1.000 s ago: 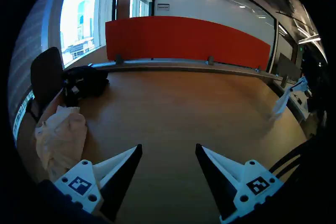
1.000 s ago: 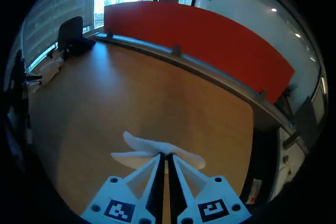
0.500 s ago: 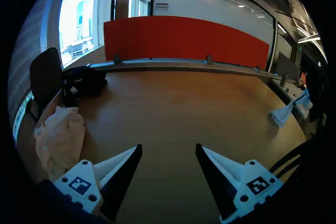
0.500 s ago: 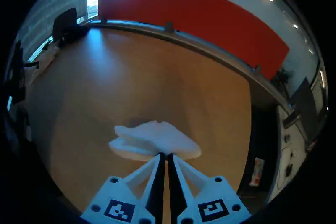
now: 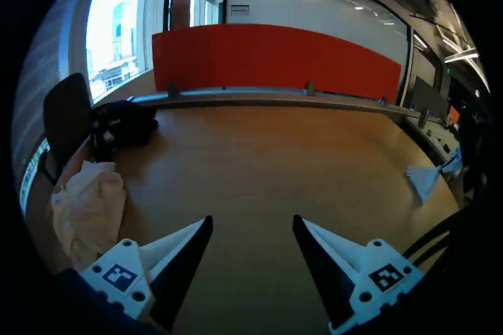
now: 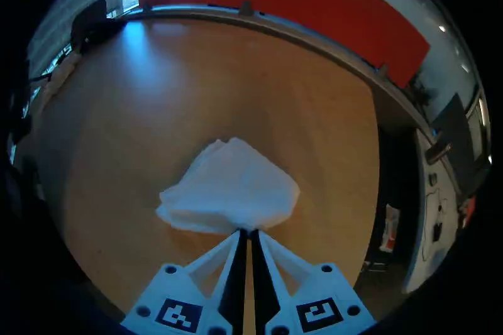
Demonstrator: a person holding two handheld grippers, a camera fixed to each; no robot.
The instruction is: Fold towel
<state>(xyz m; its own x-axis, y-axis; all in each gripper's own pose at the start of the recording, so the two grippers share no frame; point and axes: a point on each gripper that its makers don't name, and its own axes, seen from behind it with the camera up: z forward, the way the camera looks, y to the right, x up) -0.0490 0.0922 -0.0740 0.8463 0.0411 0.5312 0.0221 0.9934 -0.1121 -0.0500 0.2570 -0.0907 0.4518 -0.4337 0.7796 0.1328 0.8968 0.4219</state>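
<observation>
A white towel [image 6: 229, 190] lies crumpled on the wooden table [image 6: 188, 96] just ahead of my right gripper [image 6: 246, 234], which is shut on its near edge. In the left gripper view the same towel [image 5: 424, 178] shows small at the table's right edge, with the other gripper [image 5: 451, 162] holding it. My left gripper [image 5: 251, 225] is open above bare tabletop [image 5: 264, 146], with nothing between its fingers.
A cream cloth bundle [image 5: 88, 203] lies at the table's left edge, with a black bag [image 5: 126, 122] and a dark chair [image 5: 66, 112] behind it. A red partition [image 5: 276, 58] runs along the table's far edge. A desk with monitors [image 5: 431, 99] stands at right.
The right gripper has tilted down and lowered the towel; the cloth has spread from a thin hanging shape to a wider heap on the table. The left gripper has held still.
</observation>
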